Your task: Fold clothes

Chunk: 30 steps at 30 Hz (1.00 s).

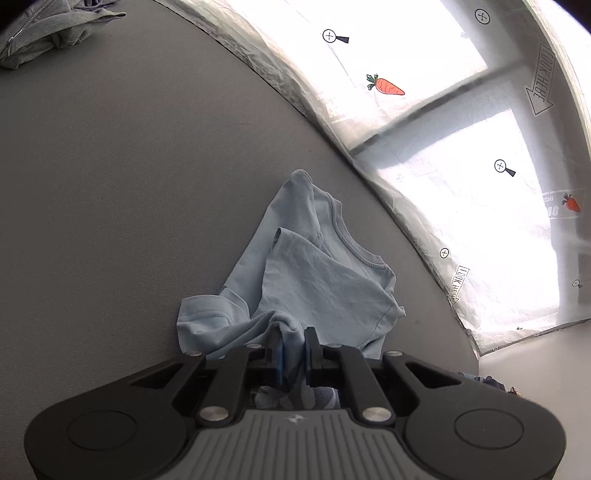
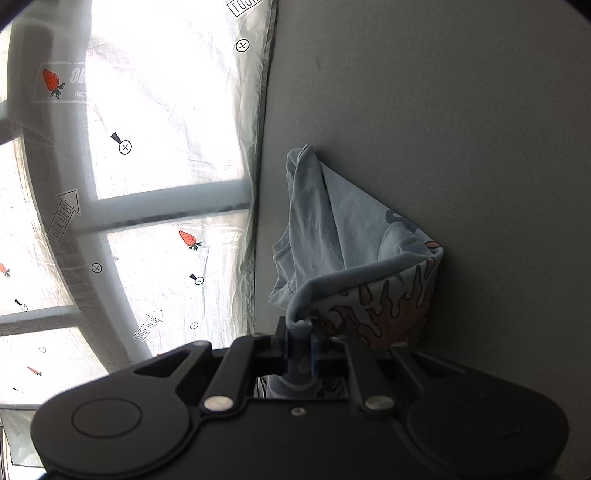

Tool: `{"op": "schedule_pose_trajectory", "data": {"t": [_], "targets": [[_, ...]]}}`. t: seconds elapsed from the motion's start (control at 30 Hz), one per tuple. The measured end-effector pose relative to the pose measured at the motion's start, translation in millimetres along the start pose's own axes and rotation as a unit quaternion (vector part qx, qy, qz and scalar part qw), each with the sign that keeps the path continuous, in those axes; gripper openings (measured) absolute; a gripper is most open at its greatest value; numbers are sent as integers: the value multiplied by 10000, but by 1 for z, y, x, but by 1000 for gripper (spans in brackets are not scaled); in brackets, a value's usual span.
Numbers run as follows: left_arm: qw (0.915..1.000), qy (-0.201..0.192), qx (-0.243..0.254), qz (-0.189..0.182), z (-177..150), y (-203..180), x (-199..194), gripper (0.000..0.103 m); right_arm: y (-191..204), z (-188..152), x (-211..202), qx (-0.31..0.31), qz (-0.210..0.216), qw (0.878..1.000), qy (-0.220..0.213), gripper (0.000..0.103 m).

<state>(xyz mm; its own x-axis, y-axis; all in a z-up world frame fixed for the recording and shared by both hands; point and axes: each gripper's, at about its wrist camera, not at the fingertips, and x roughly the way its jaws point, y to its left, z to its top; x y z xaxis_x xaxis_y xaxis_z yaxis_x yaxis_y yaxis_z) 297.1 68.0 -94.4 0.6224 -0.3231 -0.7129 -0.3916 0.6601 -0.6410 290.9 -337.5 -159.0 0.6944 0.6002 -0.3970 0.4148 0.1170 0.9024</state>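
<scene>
Both closed: my left claw (image 1: 293,341) pinched the blue shirt (image 1: 314,273), right claw (image 2: 299,334) clamped its hem, shirt draped on the grey table (image 1: 110,184).

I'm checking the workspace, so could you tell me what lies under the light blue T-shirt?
The light blue T-shirt trails onto the grey table, pinched by the left gripper and right gripper. Whatever lies beneath its folds is covered.

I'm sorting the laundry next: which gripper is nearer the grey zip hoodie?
Left, probably. The hoodie lies across the table from the left gripper; the right gripper doesn't see it. Both grip the blue T-shirt.
</scene>
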Motion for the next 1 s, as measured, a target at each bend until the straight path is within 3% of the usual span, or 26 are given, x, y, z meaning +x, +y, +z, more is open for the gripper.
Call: {"op": "schedule_pose_trajectory", "data": {"t": [0.17,0.5,0.57,0.7,0.73,0.8,0.9,0.97,1.0], "targets": [[9996,-72,-247,-87,32,-11,29,11,19,28,39,132,17,9999,42,11],[9992,-331,-186,-120,100,-50,99,13,56,90,121,238,236,9994,-107,11],[9995,-327,6,24,111,-54,119,14,64,102,135,120,166,9997,-120,18],[9993,-260,228,160,123,-53,142,29,77,123,146,-94,272,9990,-328,26],[9980,-368,450,241,124,-56,142,31,79,128,146,-87,340,9986,-402,37],[9909,-615,1054,563,124,-67,137,47,87,135,142,-337,358,9972,-559,40],[9727,-898,1967,844,118,-82,127,52,103,132,134,-1220,-91,9900,-705,42],[9657,-806,2315,856,111,-87,124,52,118,117,135,-2291,-765,9681,-674,48],[9624,-716,2472,867,105,-89,124,53,123,104,139,-2930,-1160,9471,-607,49]]}}
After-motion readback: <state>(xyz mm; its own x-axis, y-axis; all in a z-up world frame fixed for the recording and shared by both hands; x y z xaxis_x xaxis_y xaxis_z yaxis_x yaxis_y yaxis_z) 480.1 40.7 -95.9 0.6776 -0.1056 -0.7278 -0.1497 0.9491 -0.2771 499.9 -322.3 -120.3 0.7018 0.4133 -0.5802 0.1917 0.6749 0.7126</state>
